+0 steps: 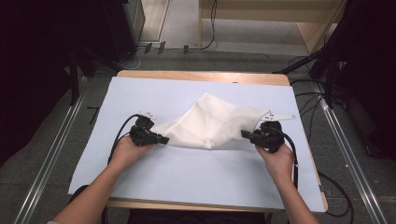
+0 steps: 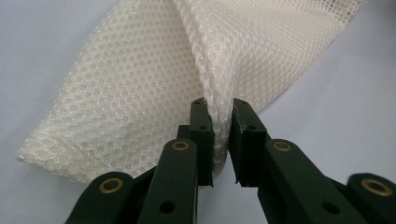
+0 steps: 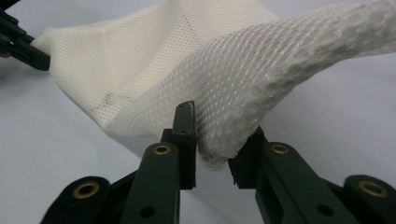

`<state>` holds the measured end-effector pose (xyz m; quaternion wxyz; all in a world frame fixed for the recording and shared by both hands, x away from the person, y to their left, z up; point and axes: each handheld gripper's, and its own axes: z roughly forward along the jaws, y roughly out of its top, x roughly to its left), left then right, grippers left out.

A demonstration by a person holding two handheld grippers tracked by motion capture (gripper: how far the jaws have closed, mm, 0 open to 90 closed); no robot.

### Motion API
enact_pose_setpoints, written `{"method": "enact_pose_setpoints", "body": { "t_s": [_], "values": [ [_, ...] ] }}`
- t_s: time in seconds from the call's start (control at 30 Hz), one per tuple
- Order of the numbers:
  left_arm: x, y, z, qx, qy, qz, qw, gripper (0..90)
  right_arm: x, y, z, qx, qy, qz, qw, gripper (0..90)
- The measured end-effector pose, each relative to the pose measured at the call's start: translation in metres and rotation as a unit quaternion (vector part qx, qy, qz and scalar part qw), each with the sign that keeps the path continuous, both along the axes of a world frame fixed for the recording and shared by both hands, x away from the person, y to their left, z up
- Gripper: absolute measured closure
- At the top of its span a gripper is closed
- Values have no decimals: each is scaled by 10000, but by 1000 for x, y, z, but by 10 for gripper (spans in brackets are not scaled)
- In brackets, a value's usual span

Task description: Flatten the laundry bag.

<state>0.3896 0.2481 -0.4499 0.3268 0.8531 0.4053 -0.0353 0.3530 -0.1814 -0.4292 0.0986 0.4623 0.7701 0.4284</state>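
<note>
The left gripper [image 2: 220, 140] is clamped on a bunched corner of the white mesh cloth [image 1: 210, 125] — the right gripper [image 3: 211, 144] pinches a thick fold at the other end. Between them the cloth spreads toward twelve o'clock, resting mid-table on the pale sheet [image 1: 187, 172] — left gripper at nine o'clock, right at three.

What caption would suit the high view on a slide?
Two hand-held grippers, left gripper and right gripper, pinch opposite ends of a white mesh cloth.
</note>
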Motion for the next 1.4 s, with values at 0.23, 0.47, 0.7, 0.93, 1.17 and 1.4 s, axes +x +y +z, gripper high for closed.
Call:
{"method": "enact_pose_setpoints", "body": {
  "t_s": [0.23, 0.47, 0.7, 0.93, 1.17, 1.4],
  "values": [
    [7, 0, 0, -102, 49, 86, 9999, 852, -5, -11, -4, 71, 124, -29, 9999, 604],
    [23, 4, 3, 3, -192, 224, 9996, 857, -19, -34, -4, -2, 147, -109, 9998, 509],
    [46, 13, 6, 30, -449, 417, 9981, 844, -35, -72, 10, 151, -163, -497, 9985, 580],
    [55, 19, 2, -178, -267, 554, 9979, 773, -22, -71, 11, 216, -188, -536, 9981, 636],
    [42, 28, 15, -148, -230, 663, 9974, 576, 13, -44, 17, 66, -213, -374, 9991, 647],
    [26, 40, 35, -373, -309, 641, 9968, 649, 44, -26, 16, -52, -186, -273, 9994, 600]
  ]
}}
